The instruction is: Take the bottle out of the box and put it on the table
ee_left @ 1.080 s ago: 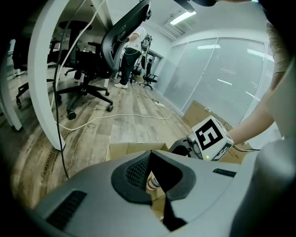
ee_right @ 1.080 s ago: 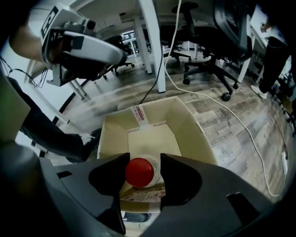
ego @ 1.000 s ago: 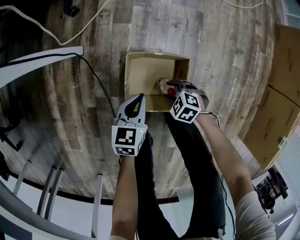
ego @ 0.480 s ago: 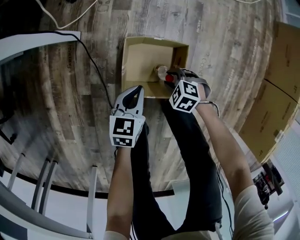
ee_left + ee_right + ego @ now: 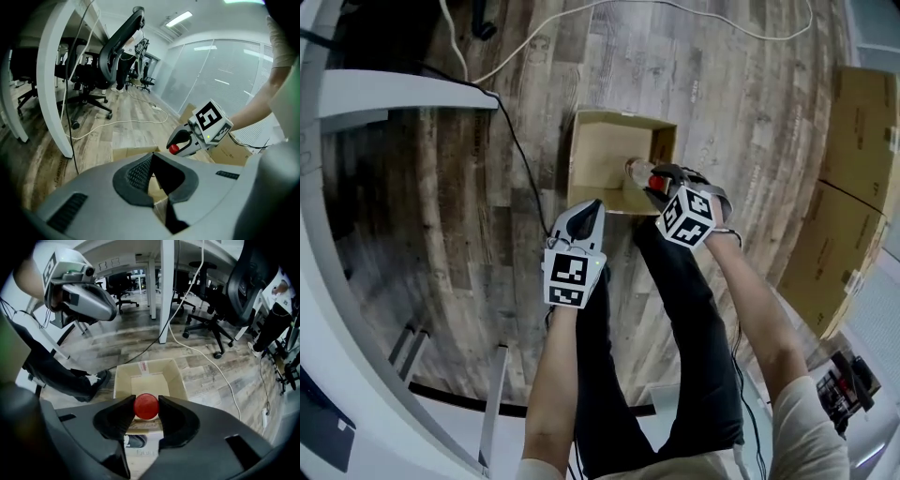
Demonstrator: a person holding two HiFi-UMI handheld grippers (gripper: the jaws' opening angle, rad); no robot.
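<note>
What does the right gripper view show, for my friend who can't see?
The right gripper is closing its jaws on a red bottle cap, pads touching it, above an open cardboard box on the wooden floor. The left gripper hangs at upper left.

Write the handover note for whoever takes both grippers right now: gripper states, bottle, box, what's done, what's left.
Right gripper: jaws closing, pads on the red cap of the bottle.
Left gripper: shut, empty, near the box's front edge.
Box: open, on the wood floor; the bottle hangs over it.
Done: bottle gripped.
Left: lift it clear of the box and set it on the white table.
</note>
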